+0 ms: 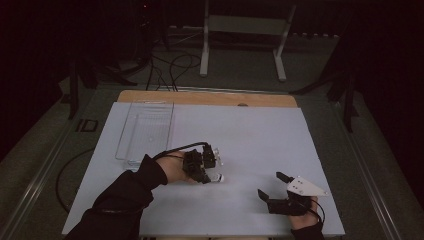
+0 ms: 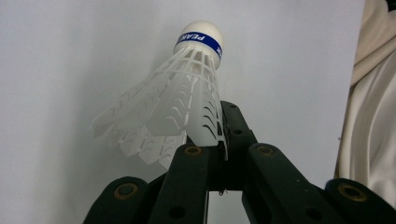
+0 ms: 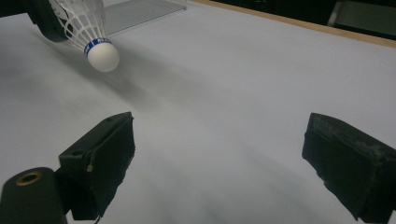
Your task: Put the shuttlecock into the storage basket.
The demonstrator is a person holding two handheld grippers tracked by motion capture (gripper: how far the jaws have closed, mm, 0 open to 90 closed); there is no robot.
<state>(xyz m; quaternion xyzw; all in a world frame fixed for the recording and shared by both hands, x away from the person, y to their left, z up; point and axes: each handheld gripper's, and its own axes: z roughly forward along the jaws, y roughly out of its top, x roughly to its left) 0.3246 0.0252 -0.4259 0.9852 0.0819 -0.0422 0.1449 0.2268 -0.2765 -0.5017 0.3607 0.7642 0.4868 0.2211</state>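
Where the white sheet (image 1: 250,140) covering the table meets its left border, your clear rectangular plastic tray (image 1: 145,131) lies close to that edge, its far end near the strip of bare wooden tabletop (image 1: 205,98) at the back. Just in front of the tray's near end, your left gripper (image 1: 207,167) has its black jaws clamped on the skirt of the white plastic shuttlecock with a blue band under its round cork (image 2: 184,98); the left gripper view shows the jaws pinching the skirt's rim, cork pointing away from you. From the right gripper view, that cork hangs just above the sheet, not touching it. To the right of the shuttlecock you have a broad stretch of bare sheet, running to the far and right edges. Near the front right corner, your right gripper (image 1: 272,185) rests low over the sheet with its jaws spread wide and nothing between them, well apart from the shuttlecock. Its hand sits close to the sheet's front edge.
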